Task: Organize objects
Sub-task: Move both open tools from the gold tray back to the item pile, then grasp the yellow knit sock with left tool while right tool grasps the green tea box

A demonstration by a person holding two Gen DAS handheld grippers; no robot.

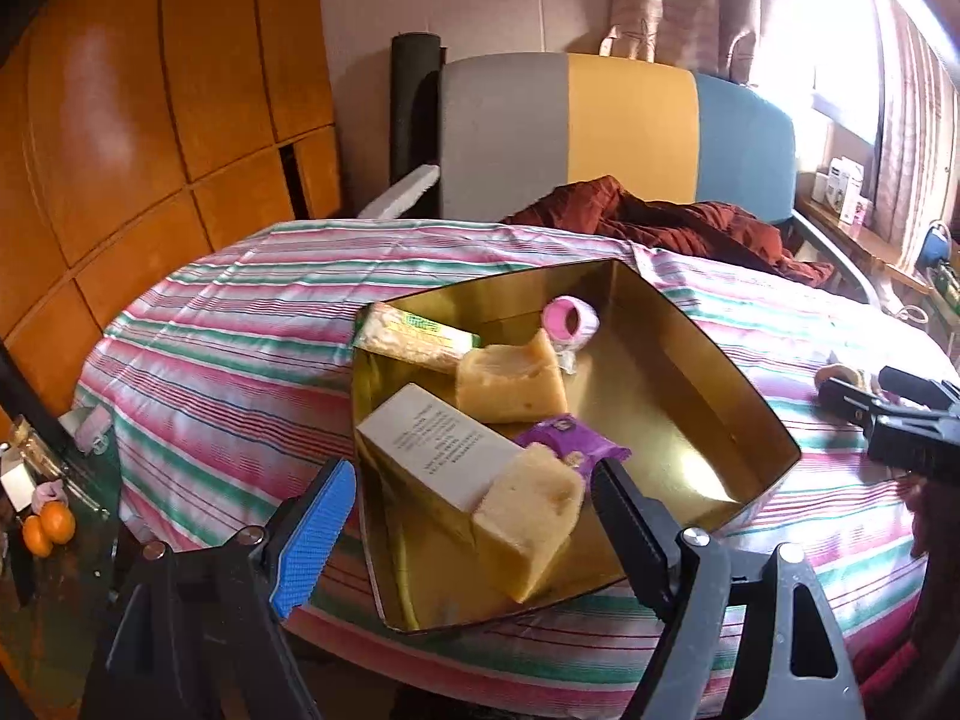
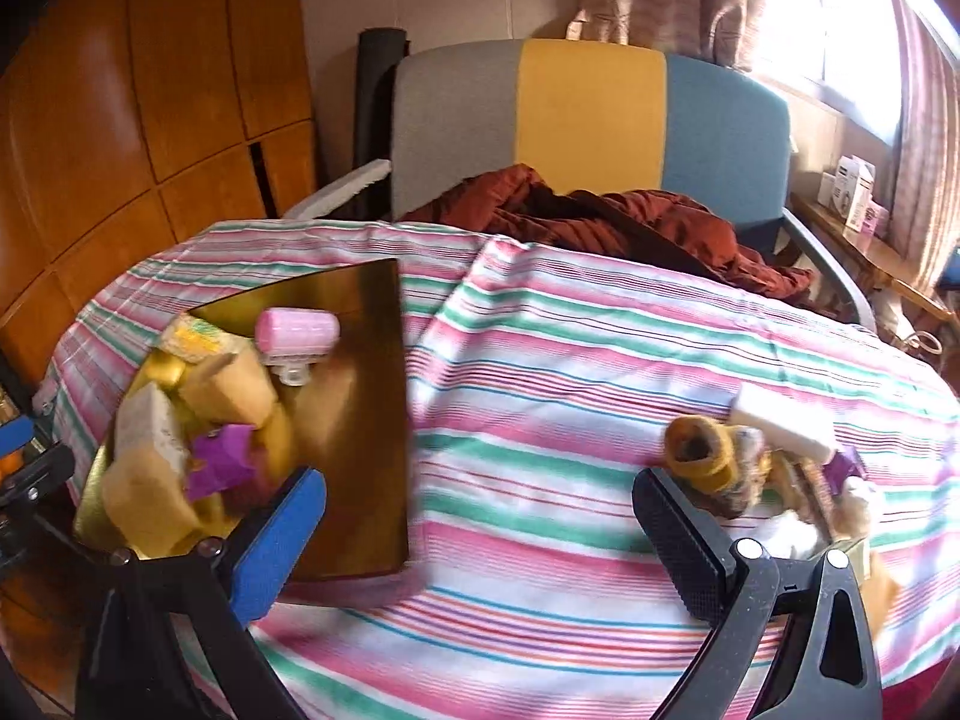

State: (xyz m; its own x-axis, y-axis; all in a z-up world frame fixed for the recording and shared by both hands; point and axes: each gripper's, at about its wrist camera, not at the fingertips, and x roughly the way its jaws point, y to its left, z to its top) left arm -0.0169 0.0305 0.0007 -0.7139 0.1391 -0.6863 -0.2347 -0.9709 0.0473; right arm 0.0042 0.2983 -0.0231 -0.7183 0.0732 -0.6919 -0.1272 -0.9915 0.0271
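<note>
A gold tin tray [image 1: 690, 384] sits on the striped tablecloth [image 1: 240, 324]. It holds a wrapped bar [image 1: 414, 336], a pink roll [image 1: 570, 315], a white box [image 1: 444, 450], a purple packet [image 1: 576, 444] and two yellow spongy blocks [image 1: 510, 378]. My left gripper [image 1: 474, 516] hangs over the tray's near end, jaws wide open. The nearer yellow block [image 1: 528, 516] lies between the fingers, and neither pad presses on it. My right gripper [image 2: 480, 540] is open over bare cloth, to the right of the tray [image 2: 372, 420]. A loose pile [image 2: 702, 450] with a white tube [image 2: 780, 426] lies by its right finger.
A chair [image 1: 630, 132] with a grey, yellow and blue back stands behind the table, with a rust-red cloth [image 1: 660, 222] on it. Wooden cabinets [image 1: 150, 120] fill the left. Oranges [image 1: 48, 528] lie low at the left. Boxes [image 1: 846, 186] stand on the window shelf.
</note>
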